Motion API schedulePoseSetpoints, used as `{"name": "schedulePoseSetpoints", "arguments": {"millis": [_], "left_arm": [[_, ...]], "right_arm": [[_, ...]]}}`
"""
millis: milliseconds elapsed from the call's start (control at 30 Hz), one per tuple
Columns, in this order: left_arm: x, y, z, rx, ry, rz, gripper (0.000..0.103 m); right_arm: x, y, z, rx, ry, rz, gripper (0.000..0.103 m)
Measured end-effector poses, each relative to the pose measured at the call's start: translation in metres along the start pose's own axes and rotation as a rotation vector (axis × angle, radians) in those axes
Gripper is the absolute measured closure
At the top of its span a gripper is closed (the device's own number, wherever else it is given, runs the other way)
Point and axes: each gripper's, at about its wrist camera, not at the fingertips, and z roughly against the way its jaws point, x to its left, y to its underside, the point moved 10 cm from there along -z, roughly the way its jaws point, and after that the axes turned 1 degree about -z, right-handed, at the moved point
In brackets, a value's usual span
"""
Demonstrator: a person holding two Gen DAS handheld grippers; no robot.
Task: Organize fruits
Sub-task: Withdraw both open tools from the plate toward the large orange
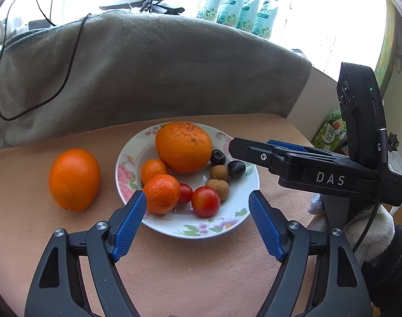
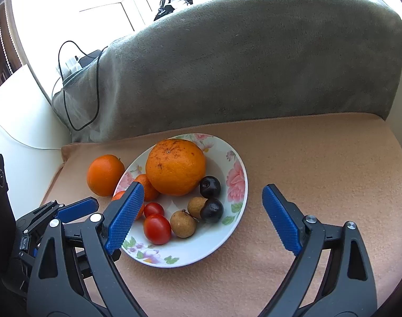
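In the left wrist view, the left gripper [image 1: 197, 200] stood with its blue pads [image 1: 128, 224] well apart and nothing clamped between them. It was poised over the near rim of the floral plate [image 1: 201, 231]; the left pad's tip sat just beside a small mandarin [image 1: 162, 193], though contact could not be judged. The plate held a large orange [image 1: 183, 147], a second mandarin [image 1: 153, 170], two cherry tomatoes [image 1: 205, 201], two brown longans [image 1: 219, 172] and two dark round fruits [image 1: 236, 169]. Another orange [image 1: 74, 179] lay on the tan cloth [image 1: 201, 277] left of the plate. The right gripper [image 1: 293, 158], held by a white-gloved hand [image 1: 370, 227], hung over the plate's right edge.

In the right wrist view, the right gripper [image 2: 203, 200] was spread wide and empty, its left pad [image 2: 124, 218] over the plate's [image 2: 235, 179] left side, its right pad over bare cloth [image 2: 319, 158]. The left gripper [image 2: 76, 208] showed at lower left.
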Motion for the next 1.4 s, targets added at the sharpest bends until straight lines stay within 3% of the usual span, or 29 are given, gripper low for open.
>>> {"name": "schedulePoseSetpoints", "arguments": {"millis": [333, 433, 1400], "left_arm": [[0.003, -0.001, 0.007, -0.014, 0.002, 0.005, 0.023], [0.004, -0.001, 0.009, -0.02, 0.003, 0.008, 0.023], [0.066, 0.011, 0.046, -0.077, -0.051, 0.118, 0.023]], "right_arm": [[0.005, 0.0, 0.001, 0.004, -0.013, -0.008, 0.009], [0.008, -0.001, 0.002, -0.004, -0.014, -0.007, 0.0], [0.07, -0.011, -0.005, 0.035, -0.079, 0.085, 0.0]]}}
